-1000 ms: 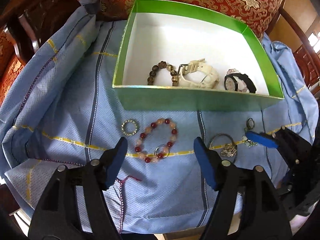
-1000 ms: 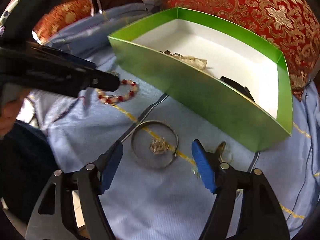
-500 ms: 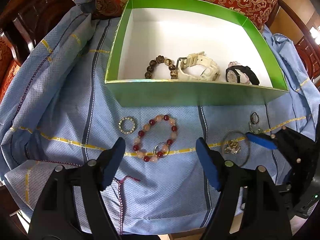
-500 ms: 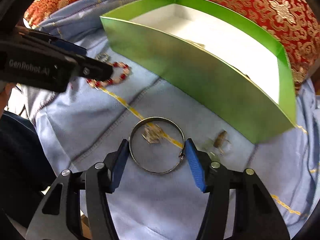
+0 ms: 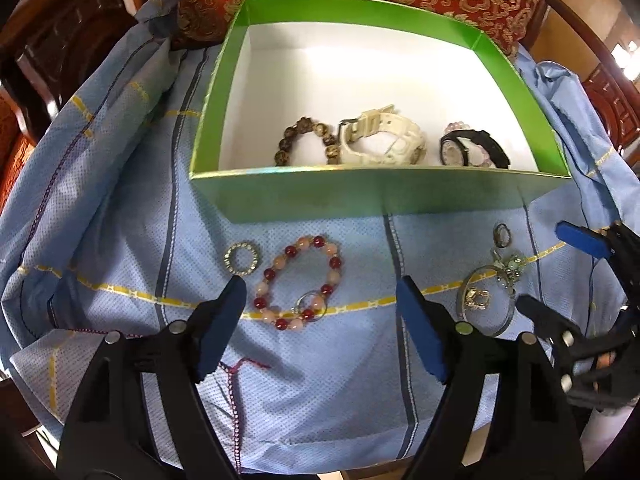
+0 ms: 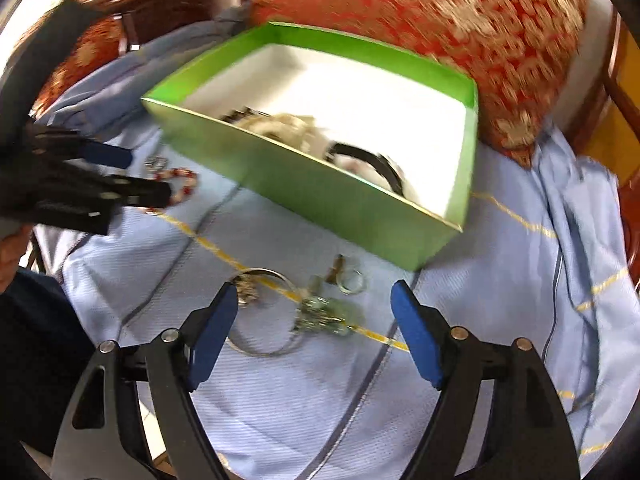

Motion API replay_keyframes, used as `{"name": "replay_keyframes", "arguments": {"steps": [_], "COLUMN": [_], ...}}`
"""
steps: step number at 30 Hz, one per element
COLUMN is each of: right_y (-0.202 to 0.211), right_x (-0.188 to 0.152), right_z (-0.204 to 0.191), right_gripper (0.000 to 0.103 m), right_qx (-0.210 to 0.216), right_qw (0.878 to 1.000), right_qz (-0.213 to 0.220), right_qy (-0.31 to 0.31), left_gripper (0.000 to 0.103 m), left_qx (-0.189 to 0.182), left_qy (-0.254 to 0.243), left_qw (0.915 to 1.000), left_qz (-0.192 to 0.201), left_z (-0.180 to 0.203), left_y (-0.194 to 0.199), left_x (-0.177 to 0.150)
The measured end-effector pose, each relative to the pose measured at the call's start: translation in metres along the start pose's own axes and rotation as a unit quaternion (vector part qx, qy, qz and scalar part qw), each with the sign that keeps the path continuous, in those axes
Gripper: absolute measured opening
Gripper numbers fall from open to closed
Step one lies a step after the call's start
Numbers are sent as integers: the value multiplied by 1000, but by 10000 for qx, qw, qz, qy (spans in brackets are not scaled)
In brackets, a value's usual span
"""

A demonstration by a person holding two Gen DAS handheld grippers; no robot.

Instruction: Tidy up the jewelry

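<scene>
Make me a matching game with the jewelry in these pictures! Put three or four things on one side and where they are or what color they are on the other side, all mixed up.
Things:
1. white watch
2. red and pink bead bracelet
3. thin silver bangle
4. brown bead bracelet

Descriptions:
A. lies on the blue cloth in front of the left gripper
B. in the green box, left of the white watch
C. on the cloth beside the right gripper
D. in the box, between two other pieces

Pairs: 1-D, 2-A, 3-C, 4-B
</scene>
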State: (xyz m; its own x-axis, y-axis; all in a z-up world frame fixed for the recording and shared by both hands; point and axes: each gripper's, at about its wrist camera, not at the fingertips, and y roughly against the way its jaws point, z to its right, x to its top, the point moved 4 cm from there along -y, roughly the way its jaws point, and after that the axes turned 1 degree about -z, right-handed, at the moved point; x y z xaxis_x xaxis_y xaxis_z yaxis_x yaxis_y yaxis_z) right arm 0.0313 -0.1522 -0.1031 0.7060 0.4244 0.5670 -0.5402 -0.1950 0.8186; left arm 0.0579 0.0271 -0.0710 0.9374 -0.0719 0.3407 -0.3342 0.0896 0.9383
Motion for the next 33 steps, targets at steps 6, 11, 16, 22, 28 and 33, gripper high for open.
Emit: {"name": "replay_keyframes", "arguments": {"steps": [6, 11, 16, 22, 28, 33], "right_y": [-6, -6, -1, -3, 12, 5], "right_x": [-3, -4, -2, -2, 4, 1], "right_z": [1, 5, 15, 11, 24, -4], "right_gripper": [77, 77, 77, 77, 69, 42], "right_qx": [-75, -83, -41, -16, 332, 632], "right_qw": [9999, 9998, 9994, 9995, 9968, 9977], "right_qz": [-74, -61, 10, 4, 344, 192], "right_qy": [-107, -189, -347, -312, -643, -144], "left_gripper": [77, 80, 80, 80, 80, 80], "left_qx": [20, 12, -17, -63, -147, -66], "left_qy": [-189, -241, -304, -508, -215, -71], "left_qw": [9998, 9997, 9995, 9986, 9994, 9999], "left_qz": [9, 34, 46, 139, 209, 140], "left_z": [11, 14, 16, 25, 11, 5], "left_y": [-2, -2, -1, 3, 10, 6], "left_x": [0, 1, -1, -1, 4, 4]}}
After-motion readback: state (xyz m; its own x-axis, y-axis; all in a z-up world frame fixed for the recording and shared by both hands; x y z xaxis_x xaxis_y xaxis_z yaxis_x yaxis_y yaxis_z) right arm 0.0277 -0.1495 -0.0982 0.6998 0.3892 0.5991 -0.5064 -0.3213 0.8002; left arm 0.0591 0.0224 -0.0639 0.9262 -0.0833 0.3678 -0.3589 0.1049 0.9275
